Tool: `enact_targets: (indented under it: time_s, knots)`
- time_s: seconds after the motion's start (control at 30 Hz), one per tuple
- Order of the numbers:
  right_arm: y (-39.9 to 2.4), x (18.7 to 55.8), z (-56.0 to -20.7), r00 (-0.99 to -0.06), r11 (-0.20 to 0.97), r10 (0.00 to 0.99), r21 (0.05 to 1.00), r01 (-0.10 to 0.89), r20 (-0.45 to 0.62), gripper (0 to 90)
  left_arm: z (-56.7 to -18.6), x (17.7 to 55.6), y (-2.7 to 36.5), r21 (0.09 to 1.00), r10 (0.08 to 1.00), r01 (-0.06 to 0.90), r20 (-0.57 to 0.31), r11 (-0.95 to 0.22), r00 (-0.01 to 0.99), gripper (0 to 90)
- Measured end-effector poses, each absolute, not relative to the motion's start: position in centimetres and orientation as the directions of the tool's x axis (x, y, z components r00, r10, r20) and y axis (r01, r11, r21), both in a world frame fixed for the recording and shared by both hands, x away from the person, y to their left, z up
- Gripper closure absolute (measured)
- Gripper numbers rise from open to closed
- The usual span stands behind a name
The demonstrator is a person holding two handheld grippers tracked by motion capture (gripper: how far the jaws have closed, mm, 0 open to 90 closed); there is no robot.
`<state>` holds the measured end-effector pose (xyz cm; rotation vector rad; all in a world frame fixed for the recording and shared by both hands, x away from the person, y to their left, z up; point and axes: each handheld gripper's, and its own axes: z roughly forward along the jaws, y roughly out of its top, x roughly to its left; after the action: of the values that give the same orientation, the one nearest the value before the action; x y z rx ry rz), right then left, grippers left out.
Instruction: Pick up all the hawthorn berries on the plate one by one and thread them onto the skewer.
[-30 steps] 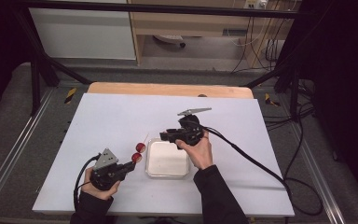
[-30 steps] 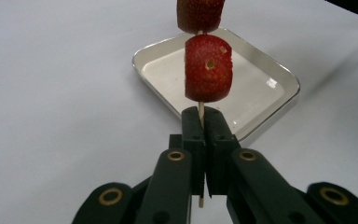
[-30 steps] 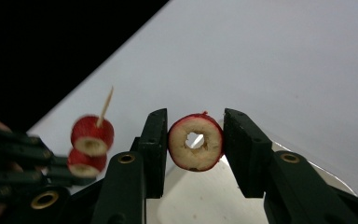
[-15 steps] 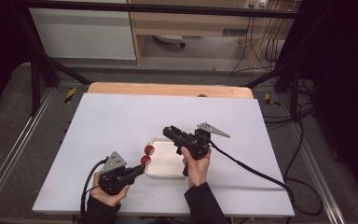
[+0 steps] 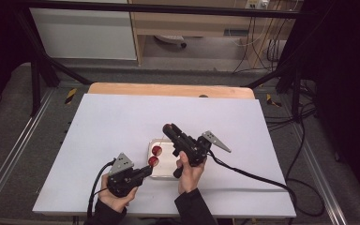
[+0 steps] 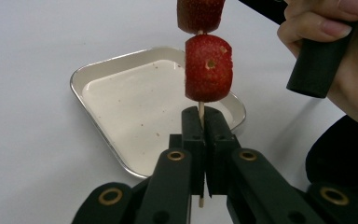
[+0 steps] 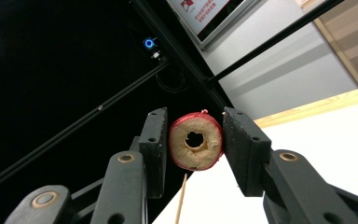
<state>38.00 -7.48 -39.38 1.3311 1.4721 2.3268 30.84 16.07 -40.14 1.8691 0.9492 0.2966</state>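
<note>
Because my left hand-held gripper [image 6: 200, 135] is clamped only on the bare lower end of a thin wooden skewer [image 6: 200, 112], the stick could twist or slip between the closed jaws when I push more fruit onto it. My right hand-held gripper [image 7: 196, 144] is clamped on a cored fruit slice [image 7: 196, 142], its jaws pressing the red skin on both sides. The skewer tip [image 7: 182, 198] sits just below that slice, not yet in the hole. If I miss the hole, the point may split the soft flesh or stab past it; squeezing harder could crush the ring.

Counting: two hand-held grippers, one skewer, and two strawberry pieces [image 5: 155, 155] already threaded on it, held over the tray [image 5: 161, 173]. One more slice waits in my right jaws, so three fruit pieces in all. One shallow metal tray lies on the desk [image 5: 108, 122], with nothing in it but a few specks.
</note>
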Motion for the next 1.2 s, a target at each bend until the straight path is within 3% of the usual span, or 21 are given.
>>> enact_targets:
  time_s: [1.2]
  knots:
    - [-6.8, 37.3, -40.6, -0.633, -0.509, 0.460, 0.769, 0.387, 0.623, 62.4, -40.3, 30.9, 16.0, 0.850, 0.729, 0.497, -0.229, -0.174, 0.645, 88.6]
